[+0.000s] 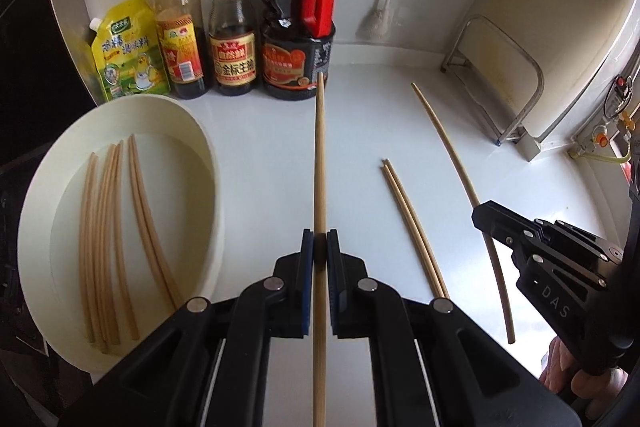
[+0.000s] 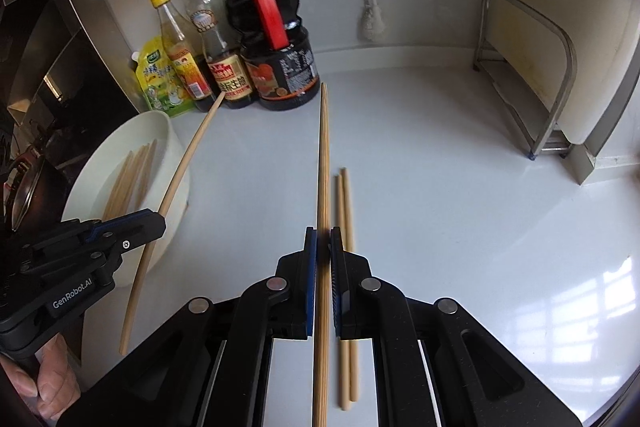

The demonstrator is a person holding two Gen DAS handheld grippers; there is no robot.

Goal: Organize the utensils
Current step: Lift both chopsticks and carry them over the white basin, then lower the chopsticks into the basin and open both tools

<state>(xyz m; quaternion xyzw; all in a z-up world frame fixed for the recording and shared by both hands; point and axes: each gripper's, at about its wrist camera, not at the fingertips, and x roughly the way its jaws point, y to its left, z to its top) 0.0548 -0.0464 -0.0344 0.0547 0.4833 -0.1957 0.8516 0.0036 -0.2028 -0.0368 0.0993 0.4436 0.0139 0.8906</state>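
Left gripper (image 1: 319, 247) and right gripper (image 2: 323, 247) each clamp 1 chopstick (image 1: 319, 155) mid-shaft (light, stiff, slippery).

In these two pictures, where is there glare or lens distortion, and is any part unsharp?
Right wrist view: window glare lies on the white counter at lower right. Both views: the fisheye bends straight things, so the chopstick in the other gripper looks curved, and the corners are black. Left wrist view: the chopsticks in the white bowl look slightly soft; the bottle labels are sharp enough to read.
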